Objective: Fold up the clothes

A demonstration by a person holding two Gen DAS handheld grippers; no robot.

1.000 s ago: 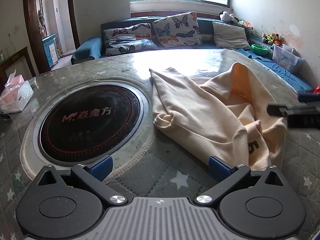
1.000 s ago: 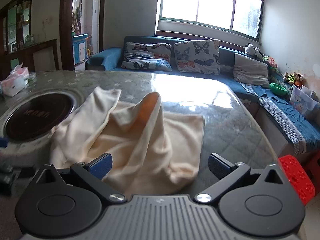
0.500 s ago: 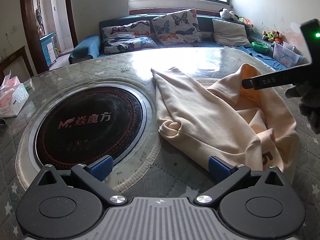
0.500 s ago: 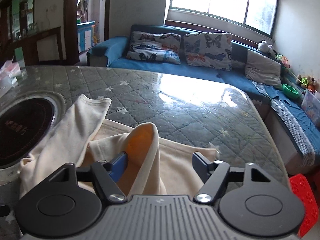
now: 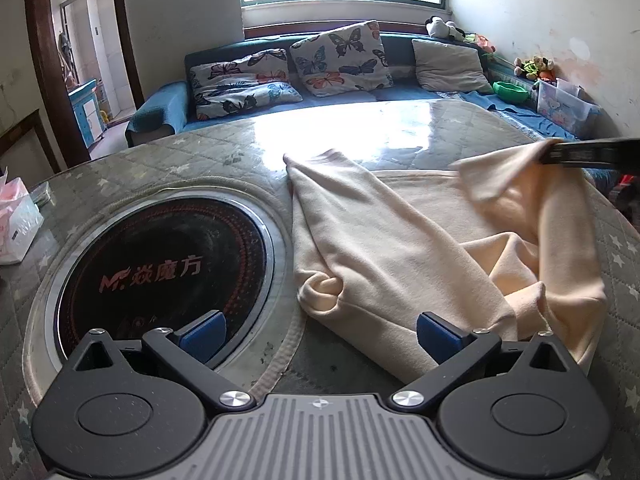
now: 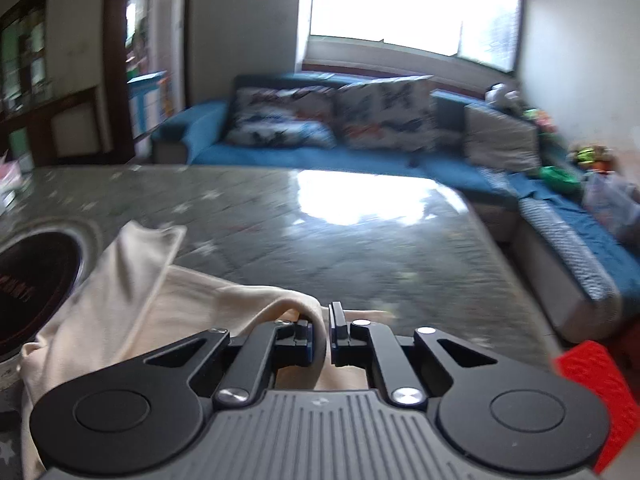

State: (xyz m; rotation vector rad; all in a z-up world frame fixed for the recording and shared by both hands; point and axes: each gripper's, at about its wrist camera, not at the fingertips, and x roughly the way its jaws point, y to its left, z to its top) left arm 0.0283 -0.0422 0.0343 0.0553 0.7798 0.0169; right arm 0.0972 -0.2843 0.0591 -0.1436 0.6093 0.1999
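A cream garment [image 5: 400, 240] lies crumpled on the quilted table [image 5: 224, 160], right of the round black hob [image 5: 160, 268]. My left gripper [image 5: 320, 330] hovers open above the garment's near edge, its blue pads apart with nothing between them. My right gripper [image 6: 323, 336] is shut on a raised fold of the cream garment [image 6: 132, 300], which it holds pinched between its pads. In the left wrist view the right gripper [image 5: 552, 156] shows as a black bar at the right edge, lifting that fold off the table.
The hob [image 6: 24, 280] is set into the table's left side. A tissue box [image 5: 16, 224] stands at the far left. A blue sofa [image 5: 360, 92] with butterfly cushions runs behind the table. A red stool [image 6: 600, 392] sits off the table's right edge.
My right gripper moved forward over the garment and its jaws went from wide open to shut on a raised fold. The left gripper stayed open and shifted slightly.
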